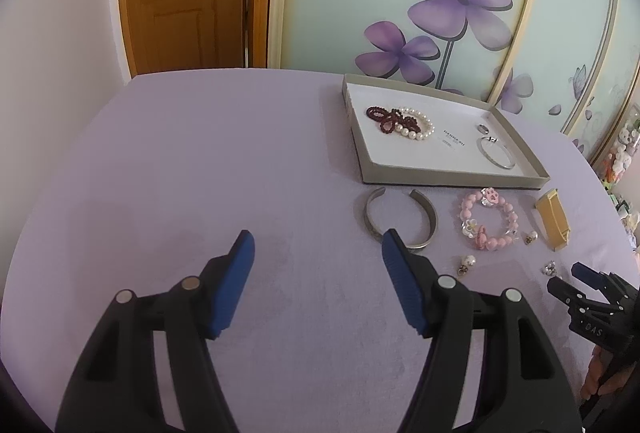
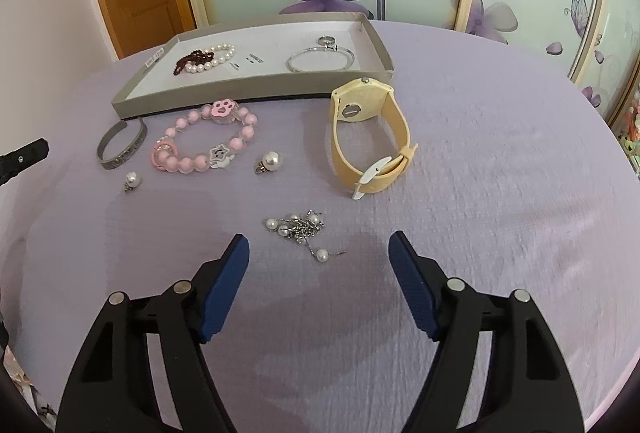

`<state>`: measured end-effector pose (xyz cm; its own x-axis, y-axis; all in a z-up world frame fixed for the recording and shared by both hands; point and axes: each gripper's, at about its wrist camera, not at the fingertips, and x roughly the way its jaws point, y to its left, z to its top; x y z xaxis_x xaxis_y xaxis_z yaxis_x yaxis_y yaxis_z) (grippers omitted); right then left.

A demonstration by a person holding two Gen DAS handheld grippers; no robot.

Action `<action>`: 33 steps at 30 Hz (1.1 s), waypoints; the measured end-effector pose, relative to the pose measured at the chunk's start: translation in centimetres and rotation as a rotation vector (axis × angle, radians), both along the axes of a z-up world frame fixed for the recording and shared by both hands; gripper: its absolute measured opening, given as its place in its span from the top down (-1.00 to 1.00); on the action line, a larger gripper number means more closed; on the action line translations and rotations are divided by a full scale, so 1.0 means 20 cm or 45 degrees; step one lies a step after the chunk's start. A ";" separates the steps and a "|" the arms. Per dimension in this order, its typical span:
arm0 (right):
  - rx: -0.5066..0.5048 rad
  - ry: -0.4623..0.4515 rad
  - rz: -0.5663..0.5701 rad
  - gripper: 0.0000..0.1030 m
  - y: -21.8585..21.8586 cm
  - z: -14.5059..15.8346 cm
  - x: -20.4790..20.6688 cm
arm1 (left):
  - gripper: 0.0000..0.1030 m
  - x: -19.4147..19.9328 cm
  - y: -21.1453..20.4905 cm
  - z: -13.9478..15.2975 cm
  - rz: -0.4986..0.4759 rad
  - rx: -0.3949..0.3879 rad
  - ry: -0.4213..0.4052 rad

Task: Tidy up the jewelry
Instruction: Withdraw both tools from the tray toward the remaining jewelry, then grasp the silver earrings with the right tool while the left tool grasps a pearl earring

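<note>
Both your left tongs and right tongs are spread wide, gripping nothing; the pearl chain lies on the surface just ahead of the right tongs, the box beyond

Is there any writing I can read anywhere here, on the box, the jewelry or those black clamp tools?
"DAS": white letters on the black body of the right gripper, seen from the left wrist view; it may be cut off.
Small dark print on the white floor of the shallow grey cardboard box: too blurred to read.
White sticker on the box's left outer wall: too small to read.
Back plate of the cream yellow wristwatch: engraving unreadable.
</note>
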<state>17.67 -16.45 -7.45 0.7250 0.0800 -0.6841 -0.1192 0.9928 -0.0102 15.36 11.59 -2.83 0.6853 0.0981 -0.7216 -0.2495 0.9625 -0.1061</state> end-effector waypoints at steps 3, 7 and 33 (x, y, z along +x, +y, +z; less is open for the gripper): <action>-0.010 0.001 -0.013 -0.25 0.00 -0.01 0.02 | -0.29 0.00 0.00 -0.01 -0.001 -0.001 0.005; -0.030 -0.012 0.001 -0.04 0.03 0.00 0.03 | -0.28 0.00 -0.01 -0.01 -0.011 -0.005 0.008; 0.277 -0.073 0.099 0.89 -0.19 0.16 -0.03 | -0.07 0.06 -0.58 -0.14 -0.399 -0.005 0.062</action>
